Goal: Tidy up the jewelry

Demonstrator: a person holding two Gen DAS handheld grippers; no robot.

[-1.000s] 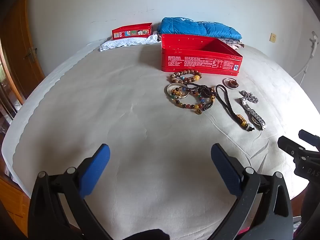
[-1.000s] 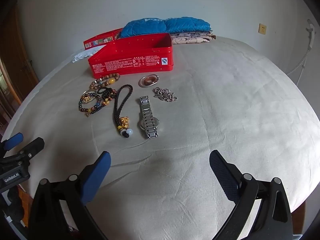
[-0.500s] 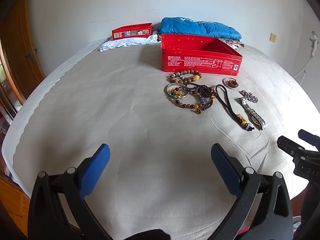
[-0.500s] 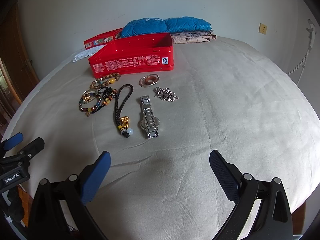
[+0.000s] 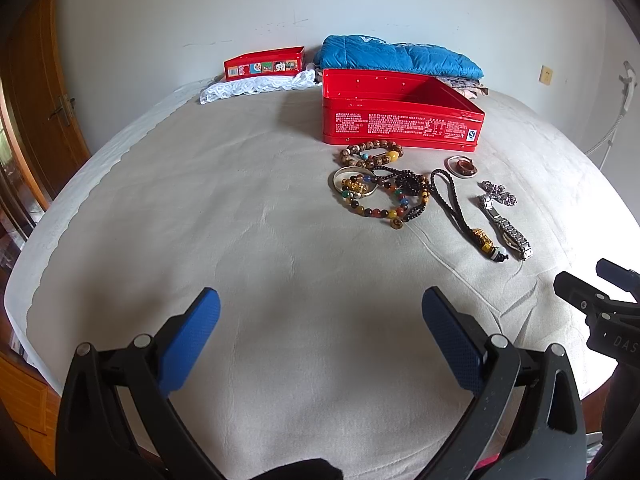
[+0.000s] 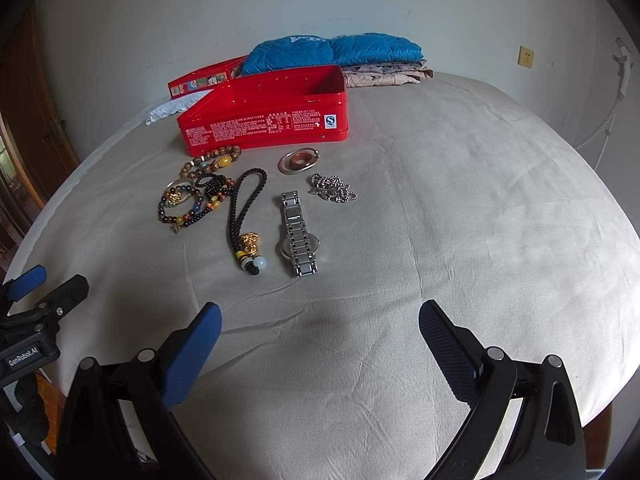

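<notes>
An open red tin box [image 5: 402, 122] [image 6: 264, 124] stands on a bed. In front of it lie bead bracelets [image 5: 380, 192] [image 6: 192, 196], a black cord necklace with a gold charm [image 5: 460, 212] [image 6: 246, 216], a silver watch [image 5: 506, 226] [image 6: 298, 236], a silver chain [image 5: 498, 192] [image 6: 332, 188] and a ring-shaped bangle [image 5: 462, 166] [image 6: 298, 161]. My left gripper [image 5: 320, 320] is open and empty, well short of the jewelry. My right gripper [image 6: 320, 328] is open and empty, just short of the watch.
The red box lid [image 5: 264, 63] rests on white lace [image 5: 256, 86] at the back. Folded blue and patterned bedding [image 5: 396, 58] [image 6: 336, 54] lies behind the box. A wooden door [image 5: 36, 92] stands at the left. The bed edge runs near both grippers.
</notes>
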